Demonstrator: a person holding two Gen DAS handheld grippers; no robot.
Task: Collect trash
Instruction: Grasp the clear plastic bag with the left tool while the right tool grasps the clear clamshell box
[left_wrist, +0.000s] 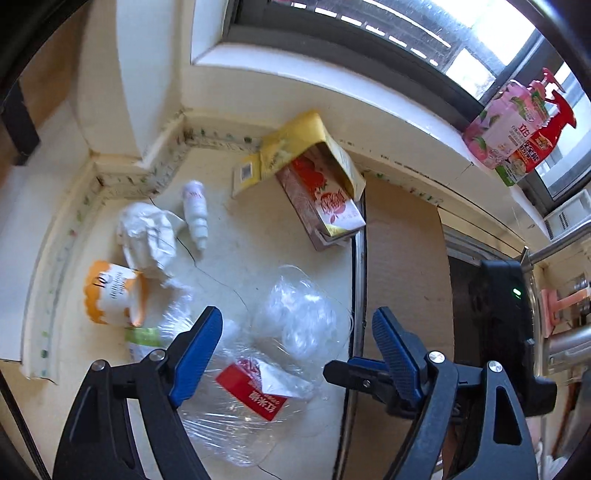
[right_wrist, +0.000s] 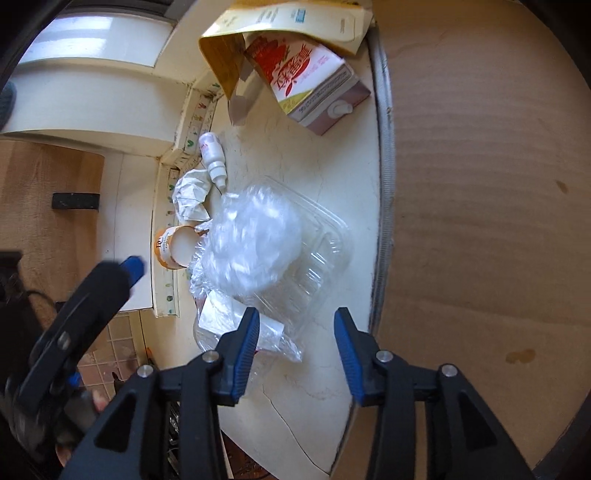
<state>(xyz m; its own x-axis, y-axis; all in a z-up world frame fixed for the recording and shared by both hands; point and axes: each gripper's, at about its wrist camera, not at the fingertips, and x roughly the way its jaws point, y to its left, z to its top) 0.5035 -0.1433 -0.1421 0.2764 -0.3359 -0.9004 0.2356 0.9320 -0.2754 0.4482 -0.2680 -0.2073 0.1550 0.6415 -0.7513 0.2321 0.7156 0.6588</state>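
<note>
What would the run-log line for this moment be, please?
left gripper: open | right gripper: open, empty | clear plastic clamshell: on counter

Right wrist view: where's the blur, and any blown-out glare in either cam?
Right wrist view: motion smear on the crumpled clear plastic and on the left gripper at frame left; milk carton stays sharp. Left wrist view: window blown out white at top right, countertop evenly lit, strong fisheye bending at the edges.
</note>
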